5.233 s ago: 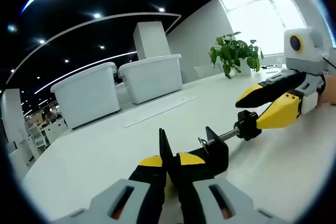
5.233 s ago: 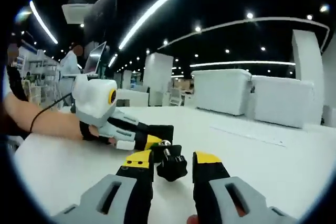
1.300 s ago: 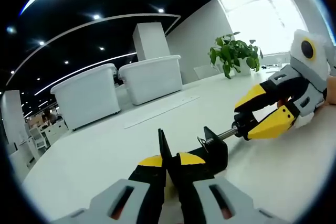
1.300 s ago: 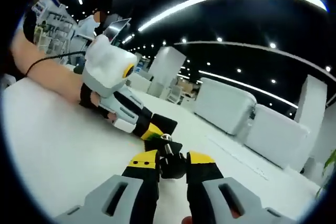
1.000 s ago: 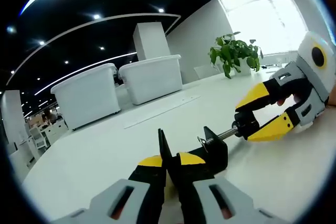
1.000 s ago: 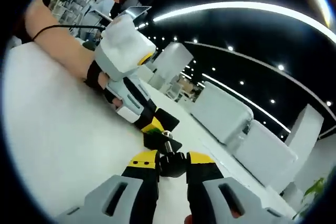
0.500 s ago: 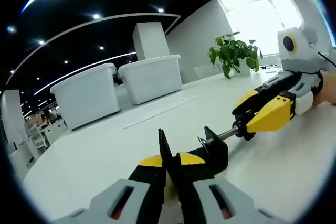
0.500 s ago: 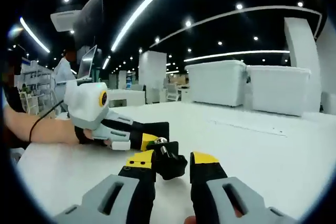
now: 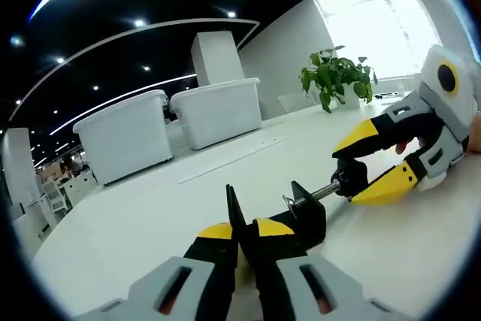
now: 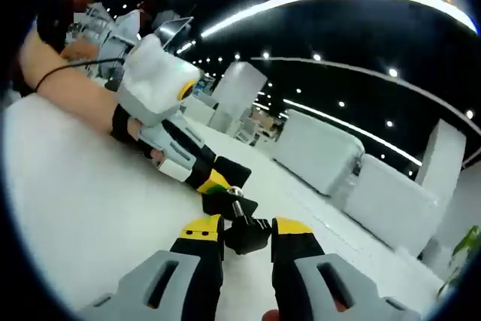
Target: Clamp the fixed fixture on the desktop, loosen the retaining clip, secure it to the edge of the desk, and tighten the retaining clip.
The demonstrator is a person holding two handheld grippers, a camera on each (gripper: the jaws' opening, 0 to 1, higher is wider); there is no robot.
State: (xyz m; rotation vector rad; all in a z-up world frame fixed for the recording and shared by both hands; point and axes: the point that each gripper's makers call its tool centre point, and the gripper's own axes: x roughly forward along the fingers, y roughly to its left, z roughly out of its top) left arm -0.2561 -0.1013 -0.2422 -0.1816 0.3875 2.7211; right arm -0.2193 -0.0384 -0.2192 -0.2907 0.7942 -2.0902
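Currently the black clamp fixture (image 9: pixel 301 219) lies on the white desktop (image 9: pixel 135 223), held at two points. In the left gripper view, the left gripper (image 9: pixel 244 234) has its yellow-tipped jaws pressed narrow on the fixture's upright black plate, with the C-shaped body just beyond the tips. From that body a threaded screw (image 9: pixel 325 192) runs out toward the right, ending in a black knob (image 9: pixel 349 178).

The right gripper (image 9: pixel 359 163) enters from the right side of that view — rolled over, one yellow jaw above the knob and one below it. The jaws bracket the knob closely; whether both pads actually bear on it cannot be told from this angle.

In the right gripper view, the same black knob (image 10: pixel 244 232) sits between the right gripper's (image 10: pixel 246 229) two yellow-tipped jaws, which stand narrow on either side of it. The screw's metal end (image 10: pixel 234 195) points away toward the left gripper (image 10: pixel 207 178) (its white housing and black fingers lie on the desktop (image 10: pixel 75 208)), with a person's forearm (image 10: pixel 64 84) and a thin black cable trailing behind it.

Beyond the fixture in the left gripper view stand two white lidded storage bins (image 9: pixel 173 122) and a green potted plant (image 9: pixel 334 77) near a bright window.
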